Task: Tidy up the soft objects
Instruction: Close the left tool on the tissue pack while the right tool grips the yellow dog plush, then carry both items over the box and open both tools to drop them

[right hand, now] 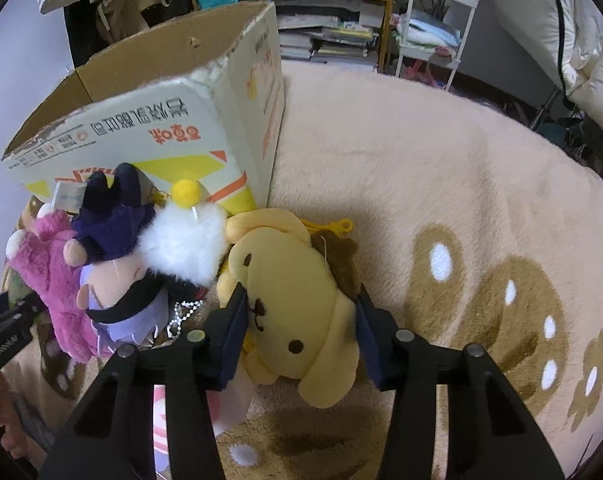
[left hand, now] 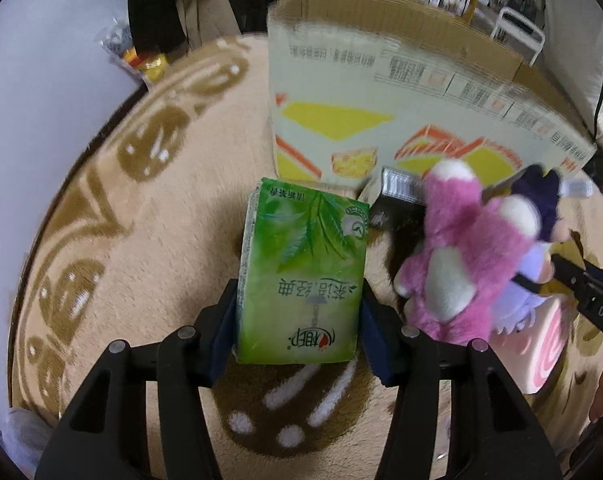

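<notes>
My left gripper (left hand: pixel 299 312) is shut on a green tissue pack (left hand: pixel 301 276) and holds it above the beige rug, in front of an open cardboard box (left hand: pixel 381 92). My right gripper (right hand: pixel 299 316) is shut on a yellow dog plush (right hand: pixel 293 300), next to the same box (right hand: pixel 141 128). A pink plush bear (left hand: pixel 457 256) and a purple-hatted doll (left hand: pixel 537 216) lie to the right of the tissue pack. They also show in the right wrist view, the bear (right hand: pixel 49 276) and the doll (right hand: pixel 113 276), with a white fluffy plush (right hand: pixel 181 240) beside them.
A pink-swirl cushion (left hand: pixel 541 344) lies under the plush pile. The beige rug (right hand: pixel 441 184) with brown flower patterns covers the floor. Shelves with books and a white cart (right hand: pixel 433 20) stand behind. A grey wall (left hand: pixel 41 80) is at left.
</notes>
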